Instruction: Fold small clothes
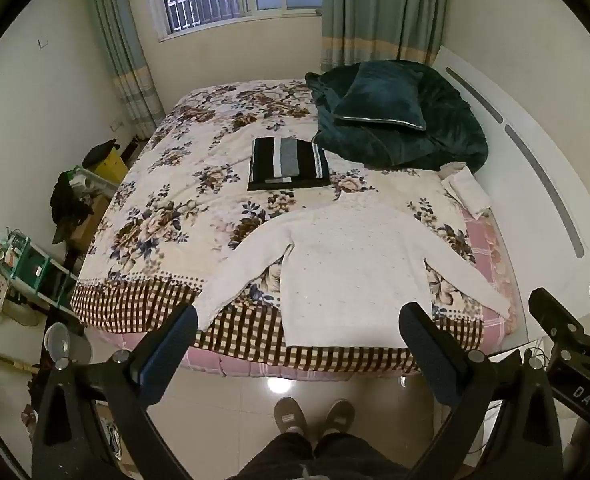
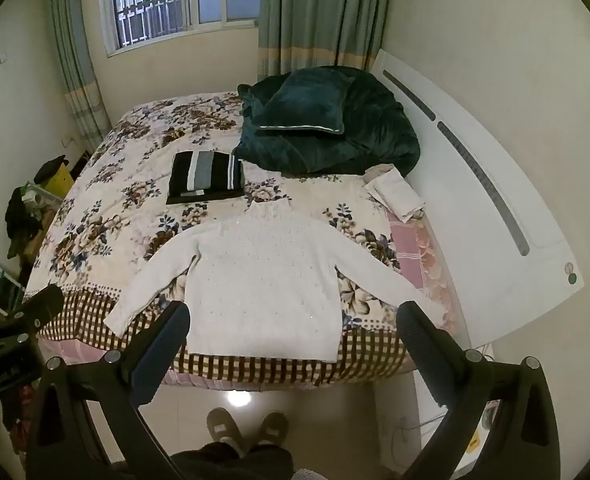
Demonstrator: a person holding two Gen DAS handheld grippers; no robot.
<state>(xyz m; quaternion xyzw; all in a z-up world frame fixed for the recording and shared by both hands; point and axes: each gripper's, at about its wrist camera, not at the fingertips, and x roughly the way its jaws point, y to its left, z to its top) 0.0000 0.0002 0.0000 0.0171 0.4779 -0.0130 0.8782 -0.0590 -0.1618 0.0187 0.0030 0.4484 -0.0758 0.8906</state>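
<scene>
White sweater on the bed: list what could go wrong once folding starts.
1. The sweater lies with its hem at the bed edge; a tug toward the person could drag it onto the floor.
2. Both sleeves are spread wide, and the left gripper and right gripper hang open above the floor, so each reach is long.
3. The striped garment lies just beyond the collar; a fold pushed forward may disturb it.

You face the bed (image 1: 143,184) from its foot. The sweater (image 1: 351,272) lies flat at the near edge, sleeves spread. Behind it sits a folded garment (image 1: 289,164). A pillow (image 1: 379,100) rests on a blanket (image 1: 447,136) at far right.
</scene>
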